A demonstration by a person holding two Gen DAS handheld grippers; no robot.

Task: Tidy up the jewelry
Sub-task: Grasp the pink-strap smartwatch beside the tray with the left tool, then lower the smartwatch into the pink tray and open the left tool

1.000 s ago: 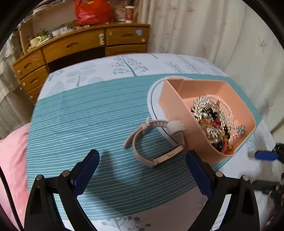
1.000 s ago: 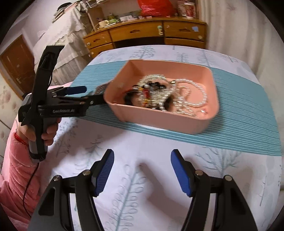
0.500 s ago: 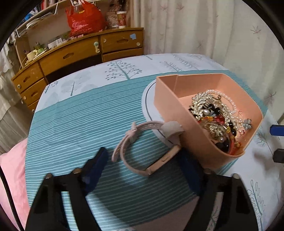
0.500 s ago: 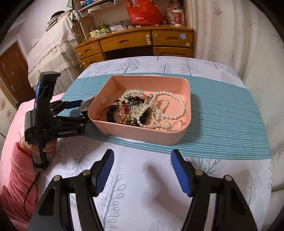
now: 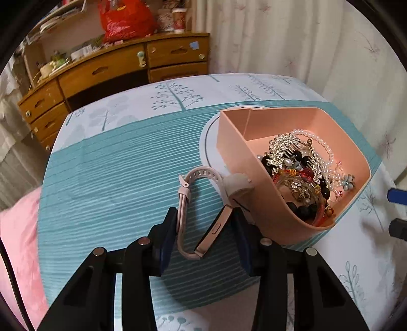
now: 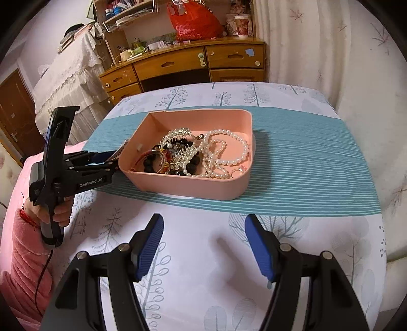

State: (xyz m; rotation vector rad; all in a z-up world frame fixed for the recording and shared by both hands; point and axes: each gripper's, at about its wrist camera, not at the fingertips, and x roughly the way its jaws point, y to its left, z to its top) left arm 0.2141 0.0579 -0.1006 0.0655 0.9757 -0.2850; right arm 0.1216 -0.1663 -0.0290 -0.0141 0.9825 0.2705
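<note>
A pink wristwatch (image 5: pixel 216 226) lies on the teal striped runner, its strap looped against the left wall of the pink tray (image 5: pixel 254 193). My left gripper (image 5: pixel 203 214) has its jaws closing on the watch: one blue pad presses the strap and the other the case, squeezing the loop narrow. The tray (image 6: pixel 193 183) holds a pearl necklace (image 6: pixel 229 150), hair combs, bangles and dark beads. My right gripper (image 6: pixel 204 219) stands open over the white tablecloth in front of the tray, with nothing between its fingers. The left gripper (image 6: pixel 112 157) reaches the tray's left corner.
A white round base (image 5: pixel 211 142) shows under the tray. A person's hand (image 6: pixel 58 211) in a pink sleeve holds the left gripper. A wooden dresser (image 5: pixel 114 68) with a red bag (image 5: pixel 124 17) stands behind the table, and curtains hang on the right.
My left gripper's jaws have come in from wide apart onto the watch, and its loop is squeezed narrower. The right gripper has drawn back a little from the tray, still open.
</note>
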